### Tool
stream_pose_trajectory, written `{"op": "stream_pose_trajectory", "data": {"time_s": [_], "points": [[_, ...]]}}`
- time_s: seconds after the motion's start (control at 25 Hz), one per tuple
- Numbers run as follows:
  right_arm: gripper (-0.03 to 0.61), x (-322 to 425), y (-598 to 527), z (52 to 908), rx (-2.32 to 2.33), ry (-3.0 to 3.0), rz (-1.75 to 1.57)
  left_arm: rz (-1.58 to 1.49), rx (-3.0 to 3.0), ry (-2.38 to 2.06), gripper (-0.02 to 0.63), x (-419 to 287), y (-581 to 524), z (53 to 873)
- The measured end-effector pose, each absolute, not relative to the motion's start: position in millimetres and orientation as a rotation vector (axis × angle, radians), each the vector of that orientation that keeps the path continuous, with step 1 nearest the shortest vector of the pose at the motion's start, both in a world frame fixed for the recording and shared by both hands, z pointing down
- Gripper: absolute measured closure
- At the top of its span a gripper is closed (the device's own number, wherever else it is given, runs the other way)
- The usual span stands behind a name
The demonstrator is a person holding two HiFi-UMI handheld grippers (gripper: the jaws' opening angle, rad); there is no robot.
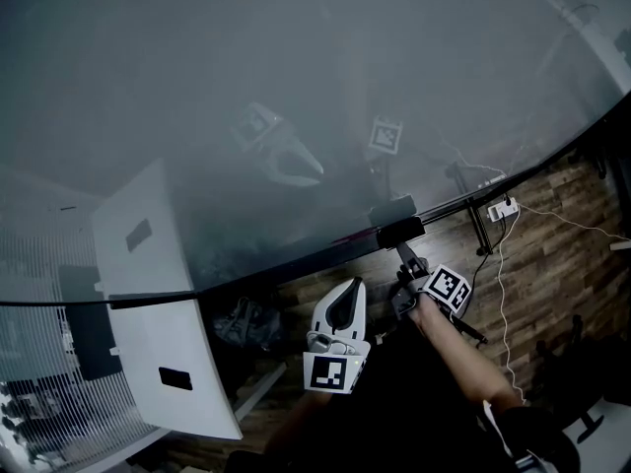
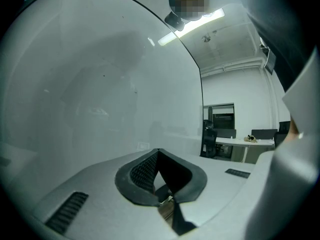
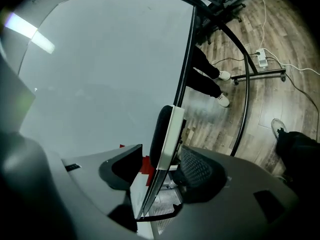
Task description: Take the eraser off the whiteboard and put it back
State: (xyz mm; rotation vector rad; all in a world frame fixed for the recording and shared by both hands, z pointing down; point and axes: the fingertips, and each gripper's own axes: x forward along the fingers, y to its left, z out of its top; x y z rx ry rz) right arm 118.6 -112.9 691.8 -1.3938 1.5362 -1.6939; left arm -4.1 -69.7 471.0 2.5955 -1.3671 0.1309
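Observation:
The whiteboard (image 1: 296,87) fills most of the head view. A dark eraser (image 1: 399,231) sits at its lower edge. My right gripper (image 1: 406,262) is just below it, with its marker cube (image 1: 450,288) behind. In the right gripper view the eraser (image 3: 167,131), with its white back and dark felt, stands on edge against the board's rim between the jaws of my right gripper (image 3: 160,166). The jaws stand wide, and a gap shows beside the left pad (image 3: 122,166). My left gripper (image 1: 345,308) hangs lower and to the left, shut and empty. Its pads (image 2: 145,169) meet in front of the board (image 2: 90,84).
A white power strip (image 1: 503,208) with cables lies on the wood floor by the board's stand. A white panel (image 1: 158,294) stands at the left, with a dark bag (image 1: 242,323) beside it. A person's legs (image 3: 207,76) in white shoes show beyond the board's edge.

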Motion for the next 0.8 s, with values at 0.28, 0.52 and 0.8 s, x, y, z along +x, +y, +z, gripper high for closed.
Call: {"op": "stream_pose_trajectory", "data": {"time_s": [0.28, 0.52, 0.8], "points": [[0.347, 122.5, -121.9, 701.4, -1.397, 1.479, -1.711, 0.143, 2.585, -1.376, 0.614, -5.2, -72.9, 469.9], [0.347, 118.9, -126.4, 707.7, -1.374, 1.47, -1.73, 0.168, 2.582, -1.376, 0.612, -5.7, -73.4, 473.9], [0.385, 119.5, -129.3, 708.9, -1.371, 1.461, -1.731, 0.171, 2.581, -1.375, 0.612, -5.4, -76.6, 476.1]]}}
